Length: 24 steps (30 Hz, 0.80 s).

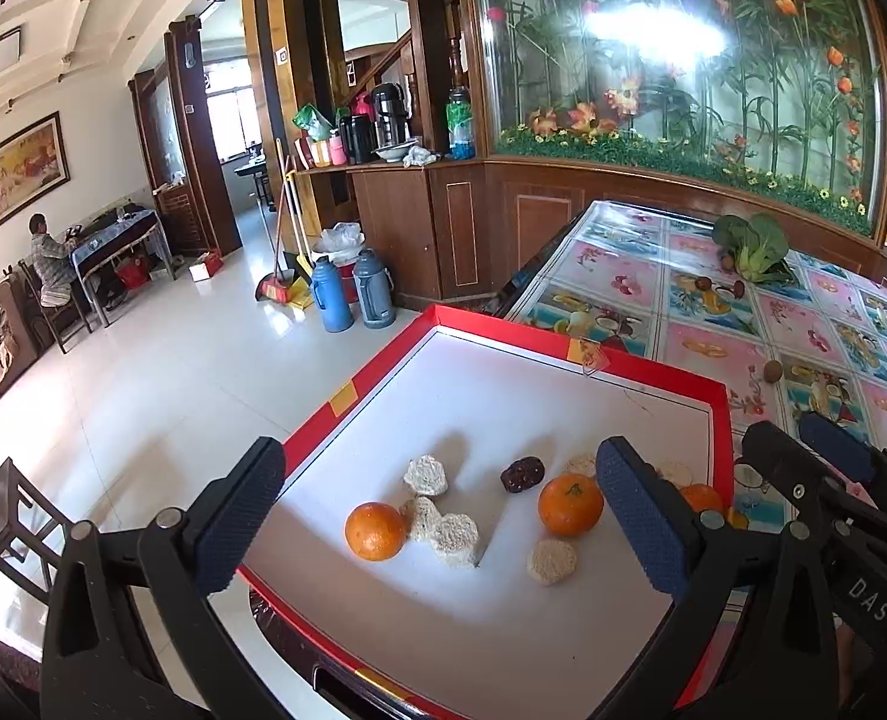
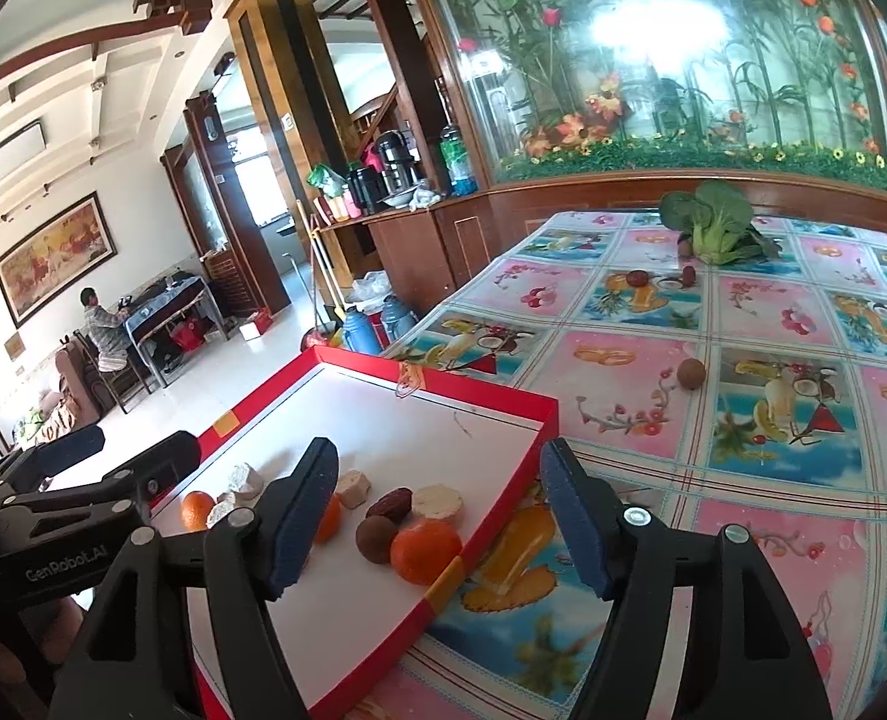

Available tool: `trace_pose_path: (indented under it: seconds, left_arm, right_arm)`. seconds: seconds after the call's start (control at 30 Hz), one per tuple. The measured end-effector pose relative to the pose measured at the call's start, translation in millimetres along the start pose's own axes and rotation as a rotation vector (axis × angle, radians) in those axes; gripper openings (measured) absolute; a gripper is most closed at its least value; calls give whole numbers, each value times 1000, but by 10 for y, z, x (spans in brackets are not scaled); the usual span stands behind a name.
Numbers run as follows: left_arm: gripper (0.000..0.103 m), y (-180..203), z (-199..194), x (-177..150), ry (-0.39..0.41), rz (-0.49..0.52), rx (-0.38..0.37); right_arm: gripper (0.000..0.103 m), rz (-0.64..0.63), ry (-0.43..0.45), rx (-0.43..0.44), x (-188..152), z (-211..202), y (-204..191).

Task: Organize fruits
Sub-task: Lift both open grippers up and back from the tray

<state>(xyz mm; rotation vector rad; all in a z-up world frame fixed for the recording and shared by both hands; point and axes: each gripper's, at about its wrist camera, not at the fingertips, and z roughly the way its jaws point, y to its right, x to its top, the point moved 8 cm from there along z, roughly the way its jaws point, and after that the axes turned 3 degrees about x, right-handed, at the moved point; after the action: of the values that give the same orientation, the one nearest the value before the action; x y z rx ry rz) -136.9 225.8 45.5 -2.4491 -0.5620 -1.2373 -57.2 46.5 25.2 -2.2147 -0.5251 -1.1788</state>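
While both tools hung above the red-rimmed tray (image 1: pixel 671 375), the left gripper (image 1: pixel 437 510) gaped wide and empty over two oranges (image 1: pixel 570 504), and the right gripper (image 2: pixel 437 516), jaws parted, held nothing above another orange (image 2: pixel 425 549).

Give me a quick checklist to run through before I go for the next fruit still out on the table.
1. Left gripper empty, jaws wide apart: ok.
2. Right gripper empty, nothing between its pads: ok.
3. Red box has free white floor for more fruit: ok.
4. The oranges already rest inside the box: ok.
5. Next target, the small brown fruit, lies alone on the tablecloth with open space around it: ok.
6. Whether the fruits beside the leafy green vegetable can be reached from here: cannot tell.
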Motion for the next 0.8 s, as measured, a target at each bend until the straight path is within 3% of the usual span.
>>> trace_pose_path:
  seconds: [0.57,0.8]
  left_arm:
    - [103,-14,-18,-63,-9,-16,-36]
    - [103,-77,26,-105,-29,-34,-32]
  right_arm:
    - [85,-8,42,-58,41,-27,42]
    - [88,-18,103,-57,90,-133,12]
